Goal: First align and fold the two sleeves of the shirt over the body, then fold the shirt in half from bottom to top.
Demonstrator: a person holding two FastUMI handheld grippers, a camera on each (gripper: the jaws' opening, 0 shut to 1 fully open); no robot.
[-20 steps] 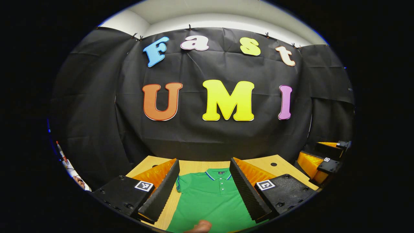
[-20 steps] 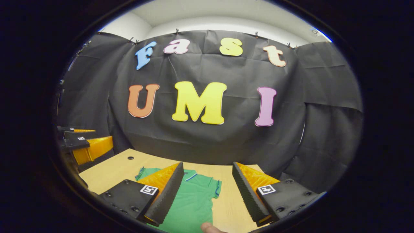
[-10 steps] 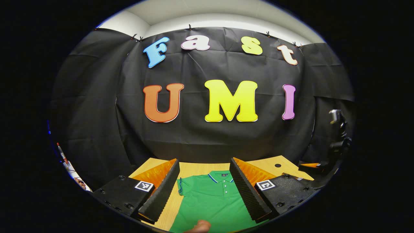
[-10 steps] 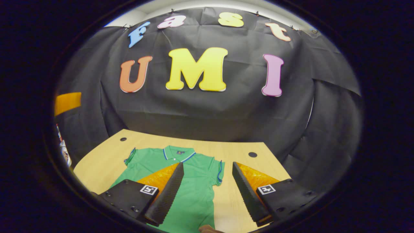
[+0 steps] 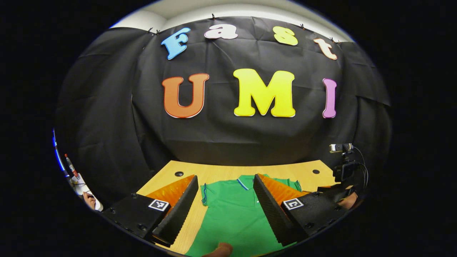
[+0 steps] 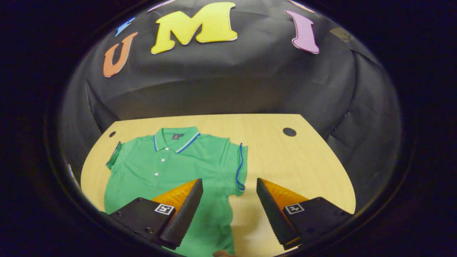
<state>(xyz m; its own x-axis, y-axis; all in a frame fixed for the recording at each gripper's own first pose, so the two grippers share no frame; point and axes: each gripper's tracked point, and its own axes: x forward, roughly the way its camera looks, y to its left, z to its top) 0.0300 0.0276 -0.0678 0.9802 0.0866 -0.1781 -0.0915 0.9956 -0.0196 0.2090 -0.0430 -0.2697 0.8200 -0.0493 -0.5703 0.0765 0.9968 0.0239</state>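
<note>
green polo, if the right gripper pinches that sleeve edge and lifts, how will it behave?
The green polo lies flat with soft creases, so it is probably floppy: a pinch at the sleeve would likely lift only that part. It looks thin, likely light. The wooden table looks smooth, so the body may slide.

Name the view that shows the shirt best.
The right gripper view: the shirt lies flat on the table, collar and both sleeves visible. In the left gripper view, its fingers hide part of the shirt.
</note>
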